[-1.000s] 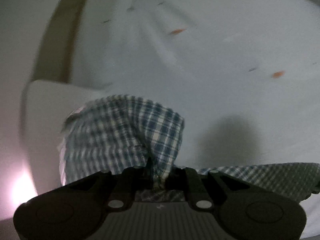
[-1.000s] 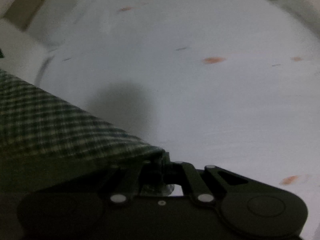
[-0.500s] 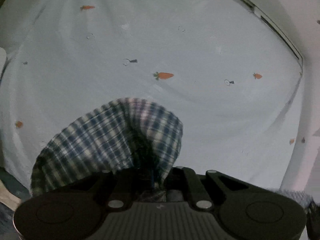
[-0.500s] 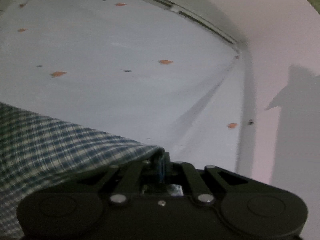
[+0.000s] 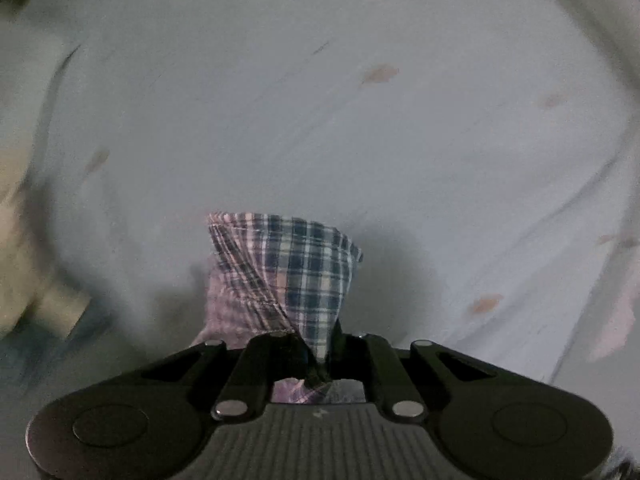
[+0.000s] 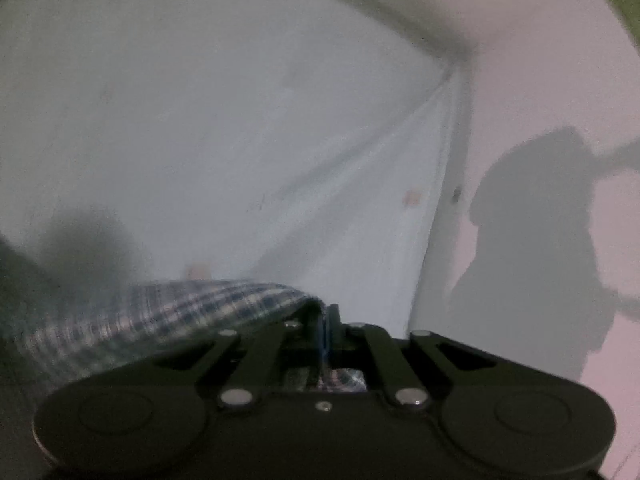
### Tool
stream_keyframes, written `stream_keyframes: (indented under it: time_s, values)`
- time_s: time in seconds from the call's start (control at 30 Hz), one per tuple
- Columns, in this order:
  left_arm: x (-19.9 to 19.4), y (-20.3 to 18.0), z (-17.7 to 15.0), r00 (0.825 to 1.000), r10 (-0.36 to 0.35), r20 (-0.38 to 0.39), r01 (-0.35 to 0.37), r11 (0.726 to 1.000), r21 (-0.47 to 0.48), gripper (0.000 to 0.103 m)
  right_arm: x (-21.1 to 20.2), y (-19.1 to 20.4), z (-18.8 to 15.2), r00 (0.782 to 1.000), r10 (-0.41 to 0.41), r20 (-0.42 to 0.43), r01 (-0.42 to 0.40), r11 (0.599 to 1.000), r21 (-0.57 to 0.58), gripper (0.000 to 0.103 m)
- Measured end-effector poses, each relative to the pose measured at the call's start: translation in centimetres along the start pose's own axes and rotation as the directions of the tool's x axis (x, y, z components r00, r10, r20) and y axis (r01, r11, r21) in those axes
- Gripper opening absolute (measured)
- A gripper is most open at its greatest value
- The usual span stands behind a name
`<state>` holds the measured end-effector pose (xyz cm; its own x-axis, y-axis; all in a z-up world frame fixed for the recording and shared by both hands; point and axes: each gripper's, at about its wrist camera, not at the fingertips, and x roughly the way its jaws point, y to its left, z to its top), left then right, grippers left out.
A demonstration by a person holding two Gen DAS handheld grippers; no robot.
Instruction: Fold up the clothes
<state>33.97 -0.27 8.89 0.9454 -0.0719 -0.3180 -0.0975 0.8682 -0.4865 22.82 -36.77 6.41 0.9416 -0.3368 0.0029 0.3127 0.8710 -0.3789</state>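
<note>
A blue and white plaid garment (image 5: 296, 272) hangs in front of my left gripper (image 5: 316, 340), which is shut on a pinched fold of it. In the right wrist view the same plaid garment (image 6: 192, 304) stretches away to the left from my right gripper (image 6: 326, 320), whose fingers are shut on its edge. Both ends of the cloth are held above a pale bed sheet (image 5: 320, 120) printed with small orange carrots. The rest of the garment is out of view.
The pale bed sheet (image 6: 200, 120) fills most of both views. A wall (image 6: 540, 160) with a person's shadow on it stands at the right, meeting the bed edge. Something beige and blue (image 5: 36, 280) lies blurred at the left.
Both grippers have swung over the bed with the cloth held. In the left view the plaid hangs narrower and more centred; the right view has turned toward the wall corner.
</note>
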Motion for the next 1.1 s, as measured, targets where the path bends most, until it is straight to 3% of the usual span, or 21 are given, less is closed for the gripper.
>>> stream_keyframes:
  time_s: [0.03,0.07,0.13,0.17,0.27,0.33,0.4,0.43,0.47,0.5,0.53,0.57,0.67,0.77,0.93,1.1]
  values:
    - [0.1,2.2,-2.2,0.996,0.061,-0.068,-0.064,0.997,-0.044,0.007,-0.3,0.5,-2.2,0.995,0.038,-0.089,-0.038,0.999,-0.002,0.001]
    - [0.1,4.3,-4.3,0.984,0.125,-0.129,-0.135,0.988,-0.074,0.007,-0.5,1.3,-4.9,0.976,0.074,-0.206,-0.077,0.997,-0.004,0.001]
    - [-0.3,8.5,-8.8,0.931,0.261,-0.255,-0.295,0.950,-0.103,0.006,-1.2,3.0,-10.3,0.907,0.129,-0.402,-0.146,0.989,-0.013,0.001]
    - [-0.7,10.4,-10.9,0.897,0.313,-0.312,-0.360,0.927,-0.108,0.006,-1.6,3.9,-13.3,0.852,0.151,-0.501,-0.180,0.984,-0.010,0.001]
    - [-1.6,15.1,-15.5,0.791,0.404,-0.459,-0.503,0.857,-0.112,0.006,-2.6,5.6,-20.2,0.649,0.231,-0.725,-0.284,0.958,0.050,0.001]
    - [-2.3,17.0,-17.2,0.736,0.435,-0.520,-0.551,0.830,-0.085,0.007,-2.6,5.5,-22.6,0.475,0.316,-0.821,-0.351,0.924,0.152,0.002]
    - [-2.4,17.8,-17.4,0.692,0.468,-0.550,-0.563,0.826,-0.006,0.010,-2.4,5.4,-22.7,0.437,0.342,-0.832,-0.370,0.911,0.180,0.006]
    - [-2.4,17.8,-17.5,0.685,0.479,-0.549,-0.553,0.832,0.035,0.013,-2.1,5.1,-22.1,0.446,0.360,-0.819,-0.379,0.905,0.192,0.014]
    - [-2.1,17.0,-16.9,0.694,0.482,-0.535,-0.535,0.842,0.064,0.015,-1.6,4.8,-21.4,0.458,0.379,-0.804,-0.387,0.899,0.203,0.020]
    - [-2.0,16.5,-16.4,0.711,0.475,-0.519,-0.509,0.856,0.088,0.017,-0.9,4.8,-20.3,0.488,0.391,-0.780,-0.387,0.898,0.208,0.035]
    - [-1.3,15.8,-15.5,0.729,0.465,-0.502,-0.478,0.871,0.113,0.024,-0.2,4.9,-19.1,0.519,0.401,-0.755,-0.386,0.898,0.212,0.042]
    - [-0.9,15.2,-14.7,0.749,0.455,-0.481,-0.448,0.883,0.138,0.031,0.6,4.9,-17.9,0.549,0.411,-0.728,-0.384,0.898,0.216,0.043]
    - [1.4,13.9,-13.2,0.815,0.404,-0.414,-0.346,0.914,0.211,0.051,3.5,6.4,-15.5,0.614,0.443,-0.653,-0.381,0.891,0.246,0.052]
    - [4.4,12.0,-12.0,0.863,0.326,-0.386,-0.221,0.930,0.292,0.062,7.2,8.0,-13.7,0.655,0.457,-0.601,-0.377,0.888,0.265,0.057]
    - [10.5,10.3,-10.0,0.901,0.208,-0.381,-0.061,0.930,0.362,0.075,14.2,11.1,-15.4,0.644,0.416,-0.642,-0.357,0.906,0.229,0.073]
    - [17.4,10.0,-9.4,0.898,0.155,-0.412,0.009,0.929,0.369,0.078,21.1,14.1,-17.2,0.629,0.371,-0.683,-0.338,0.922,0.189,0.075]
